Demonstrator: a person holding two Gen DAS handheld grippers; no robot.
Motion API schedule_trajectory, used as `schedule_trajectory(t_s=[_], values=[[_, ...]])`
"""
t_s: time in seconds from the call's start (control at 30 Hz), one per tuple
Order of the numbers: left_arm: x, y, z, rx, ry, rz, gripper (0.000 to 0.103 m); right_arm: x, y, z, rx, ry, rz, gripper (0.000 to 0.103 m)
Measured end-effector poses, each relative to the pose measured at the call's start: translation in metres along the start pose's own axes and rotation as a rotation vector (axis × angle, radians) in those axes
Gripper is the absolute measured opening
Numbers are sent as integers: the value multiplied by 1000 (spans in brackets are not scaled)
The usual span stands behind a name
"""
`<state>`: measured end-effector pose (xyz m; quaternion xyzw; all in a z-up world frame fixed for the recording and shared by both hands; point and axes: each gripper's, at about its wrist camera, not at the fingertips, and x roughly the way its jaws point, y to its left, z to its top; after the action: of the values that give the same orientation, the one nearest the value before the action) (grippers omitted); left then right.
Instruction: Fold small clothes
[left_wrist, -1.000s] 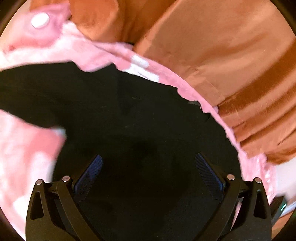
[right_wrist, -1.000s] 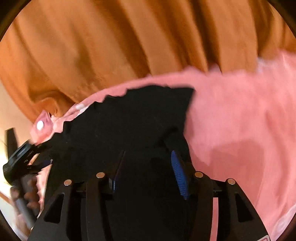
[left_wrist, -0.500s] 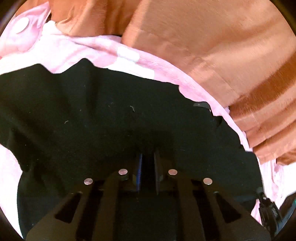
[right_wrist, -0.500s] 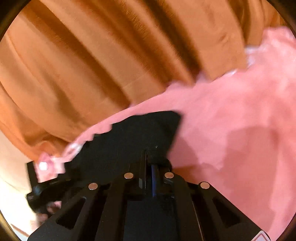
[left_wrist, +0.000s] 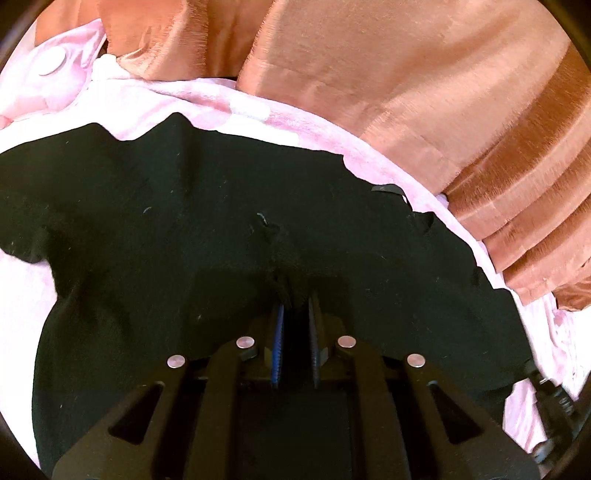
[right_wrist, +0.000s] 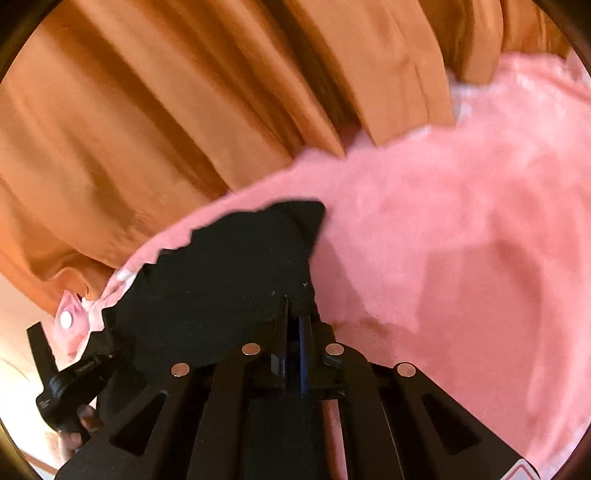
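Observation:
A black garment (left_wrist: 207, 221) lies spread on a pink fleece blanket (left_wrist: 258, 118). My left gripper (left_wrist: 295, 306) is shut on a pinch of the black garment near its middle edge. In the right wrist view the same black garment (right_wrist: 229, 266) shows with one corner pointing right. My right gripper (right_wrist: 293, 325) is shut on its near right edge. The left gripper and the hand holding it (right_wrist: 70, 387) show at the lower left of that view.
Orange pleated curtains (left_wrist: 424, 92) hang right behind the blanket, also in the right wrist view (right_wrist: 166, 103). The pink blanket (right_wrist: 461, 258) spreads wide to the right of the garment. A pink cushion with a white spot (left_wrist: 51, 70) lies at the far left.
Both grippers went from open to shut on the black garment's edge. The garment now lies more spread out, and both cameras have drawn back slightly.

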<state>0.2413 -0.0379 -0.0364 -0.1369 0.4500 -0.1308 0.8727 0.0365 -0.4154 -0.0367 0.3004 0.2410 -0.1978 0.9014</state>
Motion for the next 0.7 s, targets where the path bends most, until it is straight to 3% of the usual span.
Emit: schedule_trajectory(t_s=[0.2, 0.3, 0.37, 0.4, 0.43, 0.53, 0.57, 0.63, 0.67, 0.7], values=[[1, 1, 1, -2, 5, -1, 12, 11, 53, 18, -214, -66, -97, 6], [2, 3, 1, 16, 9, -16, 12, 17, 30, 7, -183, 7, -136, 6], [1, 4, 0, 24, 9, -20, 12, 17, -4, -7, -72, 79, -58, 6], [1, 4, 0, 30, 6, -17, 12, 15, -21, -16, 3, 110, -8, 9], [1, 4, -1, 34, 4, -15, 12, 7, -37, -23, 71, 112, -28, 16], [1, 1, -2, 46, -1, -4, 12, -17, -53, -12, 125, 35, -46, 22], [1, 0, -2, 44, -3, 1, 12, -17, -50, -1, 111, 22, -54, 25], [0, 0, -2, 37, -6, 5, 12, 2, -29, 27, 14, 28, -55, 45], [0, 0, -2, 31, -8, 5, 12, 21, -18, 39, -34, 57, -28, 61], [0, 0, -2, 30, -8, 4, 12, 34, -12, 43, -53, 84, -15, 63]])
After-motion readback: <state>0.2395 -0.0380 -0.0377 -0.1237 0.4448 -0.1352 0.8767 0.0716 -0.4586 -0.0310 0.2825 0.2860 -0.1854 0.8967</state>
